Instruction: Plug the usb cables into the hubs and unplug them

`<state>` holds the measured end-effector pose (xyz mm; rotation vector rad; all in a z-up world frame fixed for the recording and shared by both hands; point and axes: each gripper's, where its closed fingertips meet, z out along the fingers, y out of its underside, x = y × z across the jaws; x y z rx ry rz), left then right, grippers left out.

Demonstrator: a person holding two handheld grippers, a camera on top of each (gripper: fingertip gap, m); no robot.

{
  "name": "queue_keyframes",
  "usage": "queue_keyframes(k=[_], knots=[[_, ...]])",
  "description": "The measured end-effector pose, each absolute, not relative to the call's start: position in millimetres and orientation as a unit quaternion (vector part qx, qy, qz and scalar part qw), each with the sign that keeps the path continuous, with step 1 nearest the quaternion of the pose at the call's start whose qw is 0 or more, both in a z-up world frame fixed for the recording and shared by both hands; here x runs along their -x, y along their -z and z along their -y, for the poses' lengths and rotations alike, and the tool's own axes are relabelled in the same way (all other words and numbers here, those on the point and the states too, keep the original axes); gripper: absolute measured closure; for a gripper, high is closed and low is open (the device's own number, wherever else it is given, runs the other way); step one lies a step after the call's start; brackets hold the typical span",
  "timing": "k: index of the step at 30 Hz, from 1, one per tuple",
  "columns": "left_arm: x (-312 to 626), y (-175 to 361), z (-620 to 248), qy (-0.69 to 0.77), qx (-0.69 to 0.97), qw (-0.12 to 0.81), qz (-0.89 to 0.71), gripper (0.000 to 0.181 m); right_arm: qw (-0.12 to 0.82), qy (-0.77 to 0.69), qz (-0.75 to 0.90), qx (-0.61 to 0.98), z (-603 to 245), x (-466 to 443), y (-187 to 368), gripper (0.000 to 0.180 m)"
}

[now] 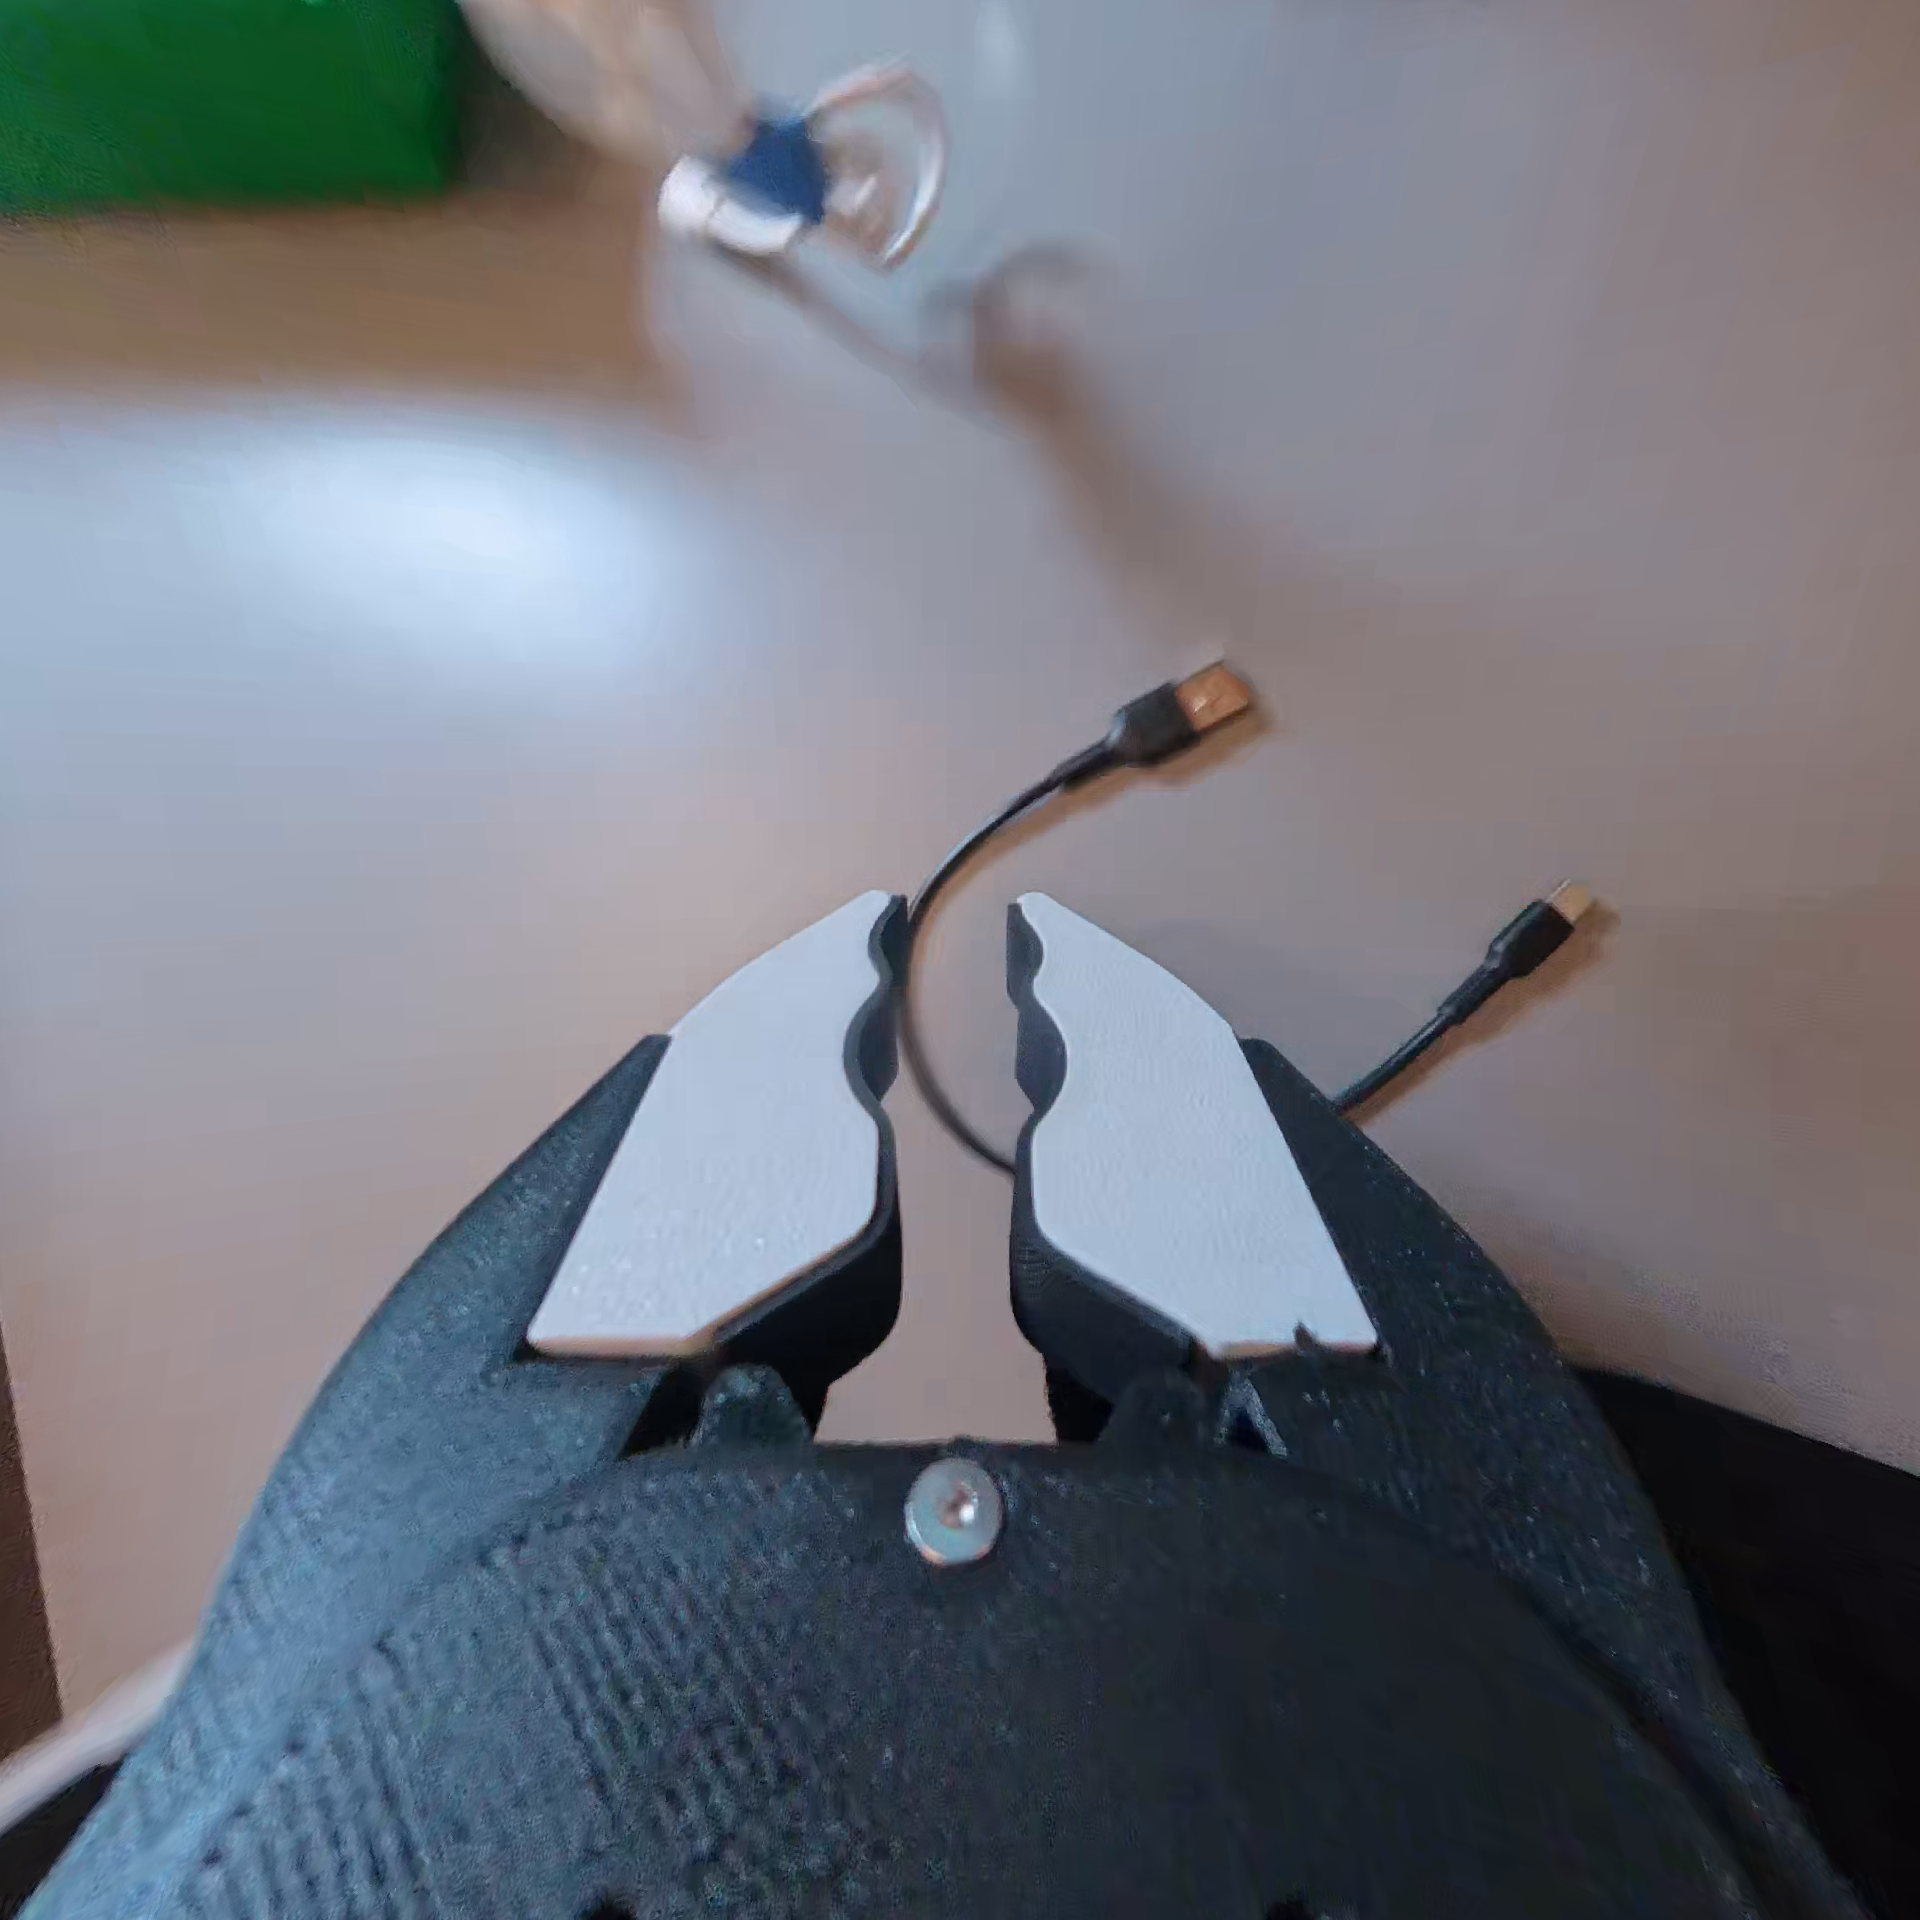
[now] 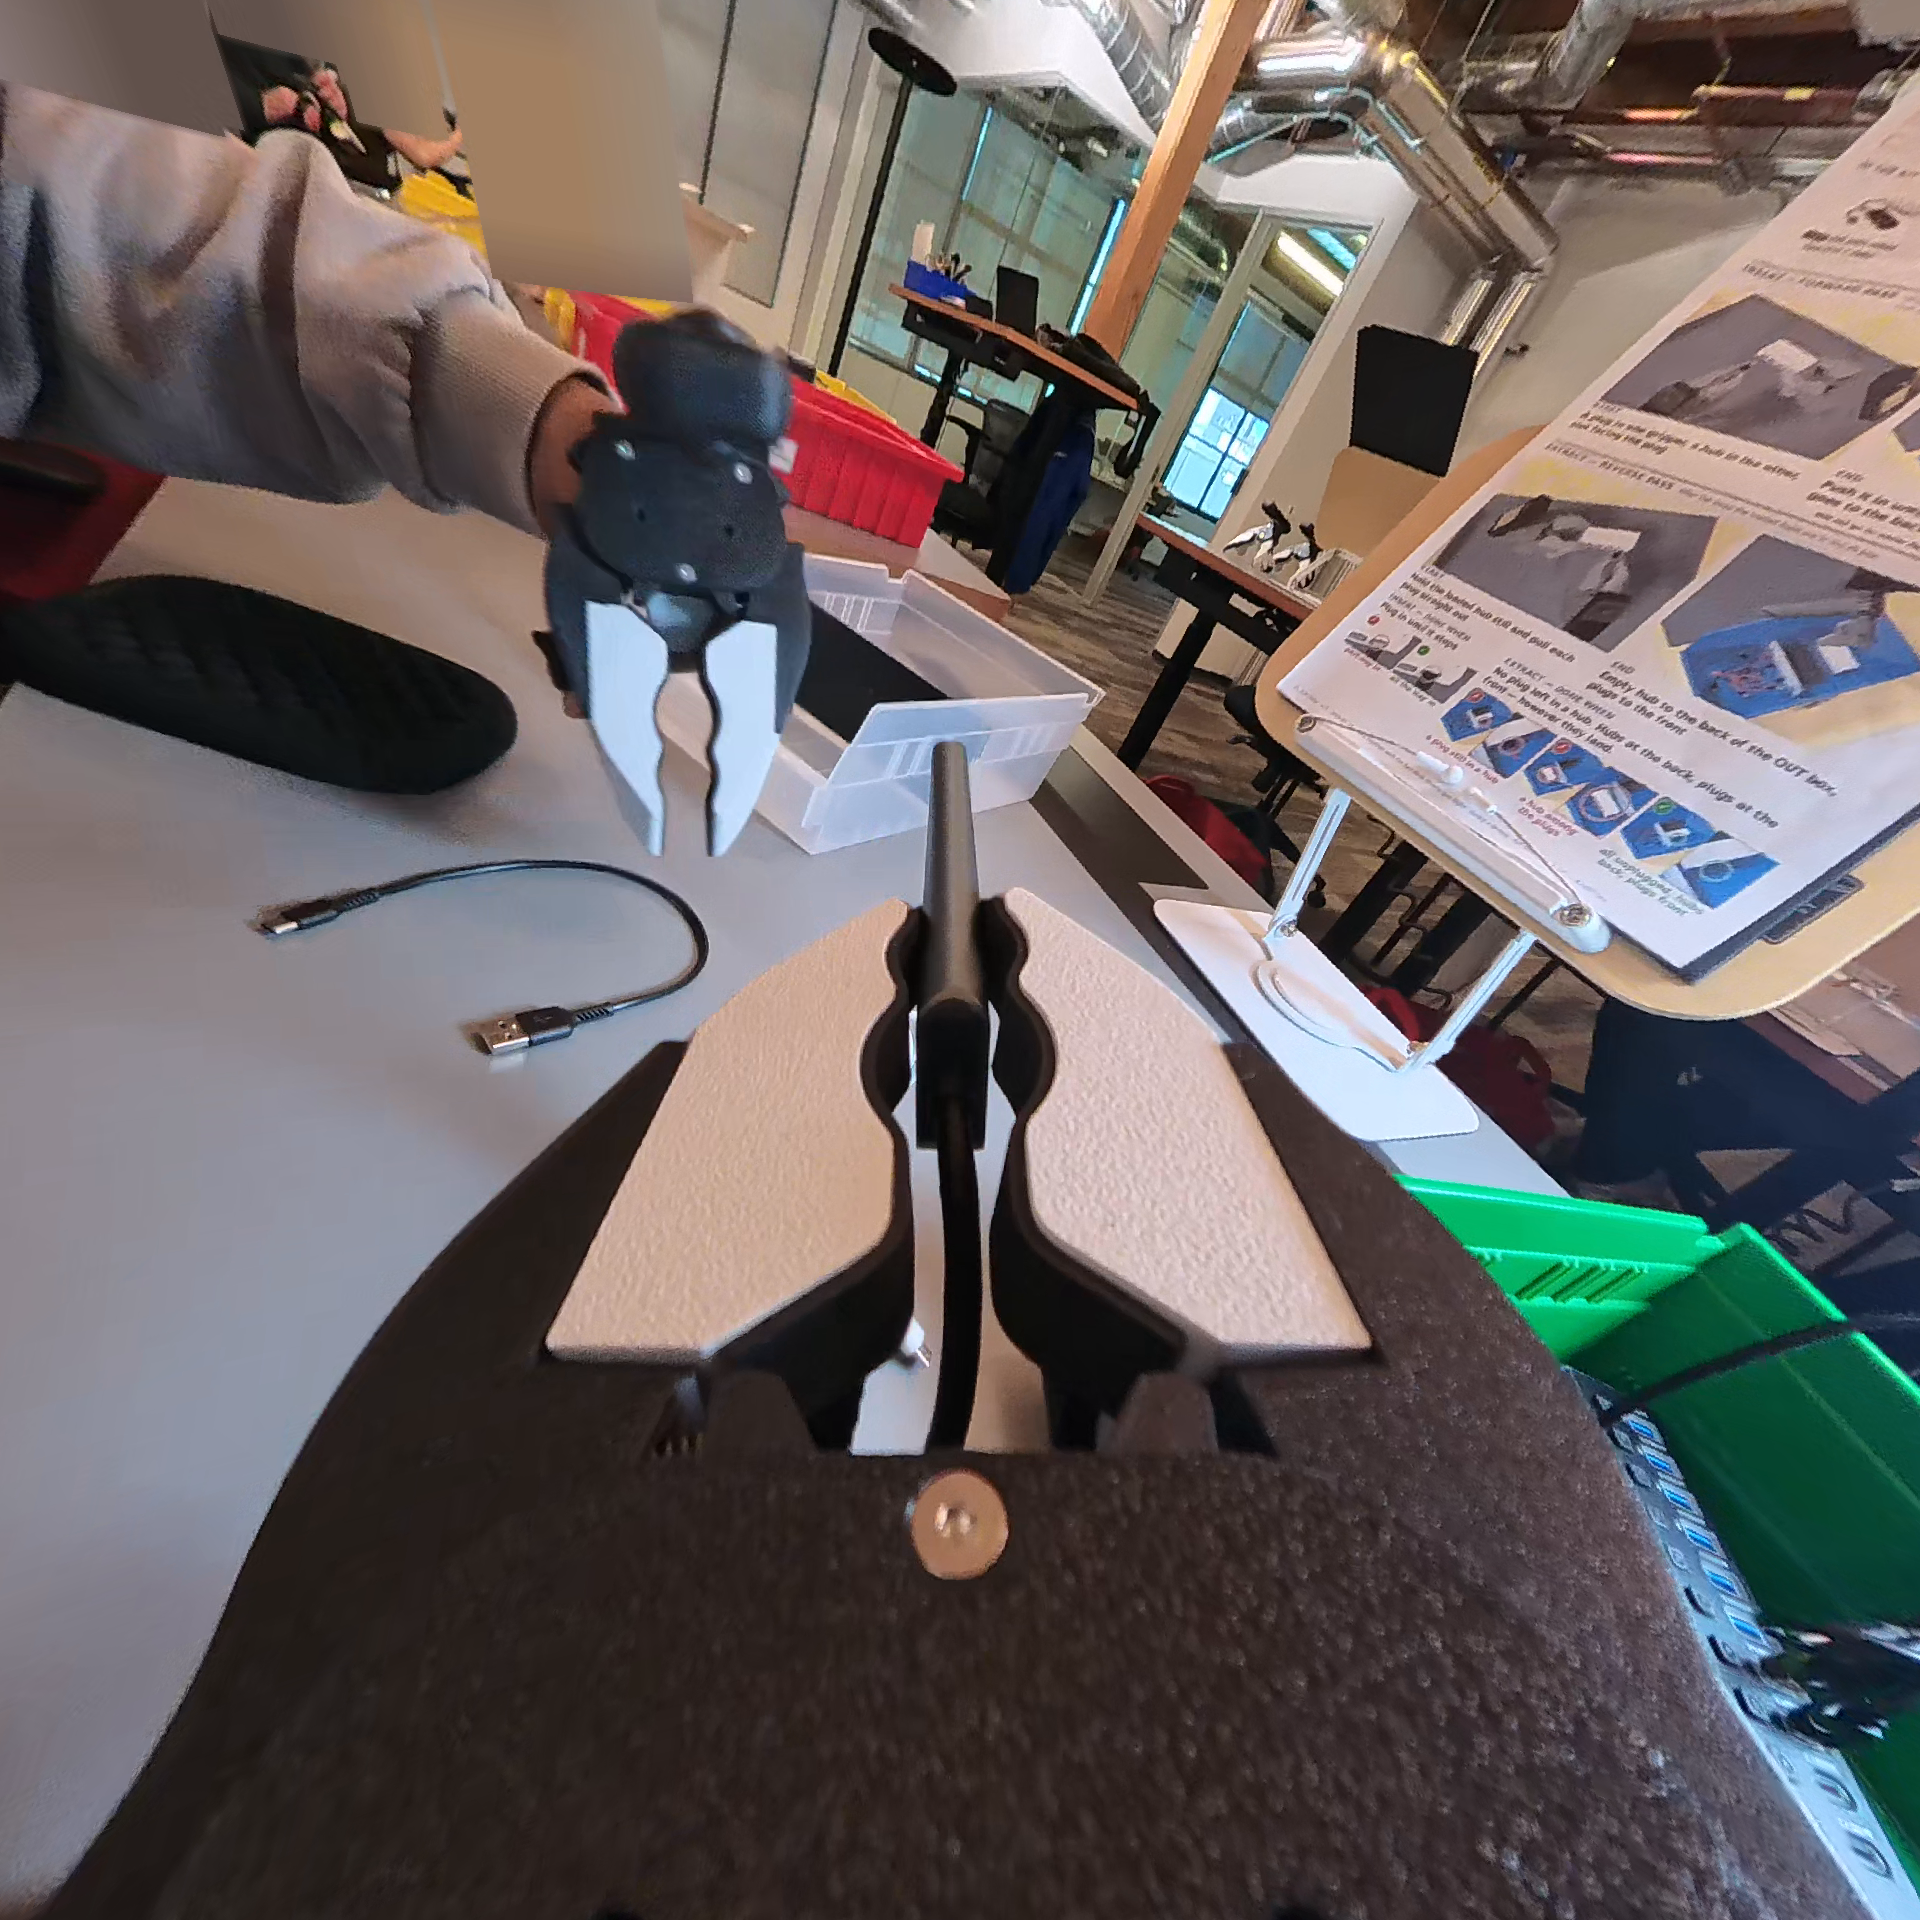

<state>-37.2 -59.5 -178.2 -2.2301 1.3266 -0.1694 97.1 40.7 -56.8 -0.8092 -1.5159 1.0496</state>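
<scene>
The black hub was clamped in the right tongs, pointing to 12 o'clock. The loose USB cable lay on the desk at 10 o'clock, under the open, empty left tongs. Judged step: plugging in; next, grasp the cable's plug.

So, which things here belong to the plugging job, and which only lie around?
Job: black hub in right gripper; black cable on table; open left gripper.

Lying about: clear tray, green bin, instruction sheet, mouse pad.

Blurred pale cable bundle and green bin cut off at the edge
</scene>
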Motion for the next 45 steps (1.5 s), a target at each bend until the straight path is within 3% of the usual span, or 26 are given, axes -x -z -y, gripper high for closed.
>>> queue_keyframes(k=[7, 15, 21, 25, 40, 45], knots=[[-8.6, 223.3, 64.5, 0.064, 0.738, 0.226, -0.633, 0.152, 0.535, -0.427, 0.642, 0.346, -40.7, -95.0, 65.0, 0.169], [-15.7, 229.8, 62.9, 0.12, 0.755, 0.196, -0.615, 0.167, 0.53, -0.432, 0.636, 0.357, -46.7, -93.8, 68.7, 0.169], [-31.0, 196.6, 56.5, 0.331, 0.773, 0.299, -0.451, 0.169, 0.535, -0.419, 0.641, 0.357, -48.1, -93.0, 71.4, 0.169], [-31.1, 177.7, 52.2, 0.383, 0.755, 0.357, -0.395, 0.169, 0.542, -0.399, 0.652, 0.351, -45.9, -90.0, 75.6, 0.169], [-28.1, 127.5, 29.4, 0.309, 0.738, 0.529, -0.283, 0.168, 0.591, -0.323, 0.681, 0.288, -15.9, -72.8, 87.0, 0.169], [-13.5, 115.0, 31.4, 0.283, 0.733, 0.556, -0.271, 0.168, 0.567, -0.441, 0.645, 0.26, 2.6, -85.9, 62.8, 0.169]])
